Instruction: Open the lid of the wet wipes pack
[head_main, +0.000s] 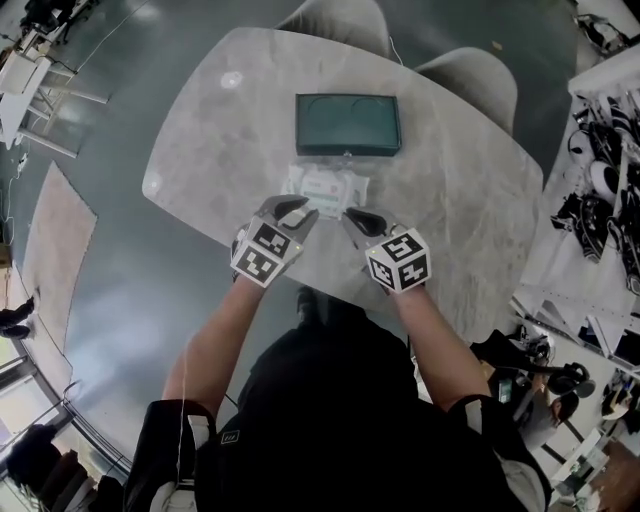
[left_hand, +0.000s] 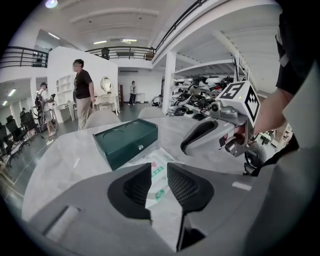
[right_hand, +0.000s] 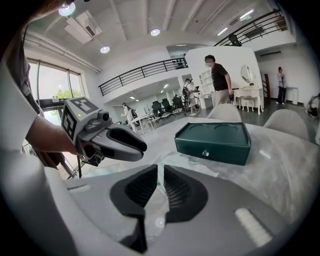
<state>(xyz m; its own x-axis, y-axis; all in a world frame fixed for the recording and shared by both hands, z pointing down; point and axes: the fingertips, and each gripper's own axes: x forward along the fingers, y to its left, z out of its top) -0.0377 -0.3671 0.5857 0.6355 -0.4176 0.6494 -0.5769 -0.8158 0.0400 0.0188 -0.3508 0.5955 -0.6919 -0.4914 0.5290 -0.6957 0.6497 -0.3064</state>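
The wet wipes pack (head_main: 326, 190) lies flat on the pale marble table (head_main: 200, 150), white with green print, just in front of a dark green box (head_main: 347, 124). My left gripper (head_main: 297, 212) hovers at the pack's near left edge; in the left gripper view its jaws (left_hand: 159, 167) stand apart with nothing between them, and the pack (left_hand: 156, 181) shows through the gap. My right gripper (head_main: 355, 216) is at the pack's near right edge. Its jaws (right_hand: 160, 167) are a narrow slit apart, with nothing between them. The pack's lid is not clearly visible.
The green box (left_hand: 125, 140) stands right behind the pack, close to both grippers. Two grey chairs (head_main: 340, 20) sit at the table's far side. Shelves of gear (head_main: 600, 180) line the right. People stand far off in the room (left_hand: 82, 90).
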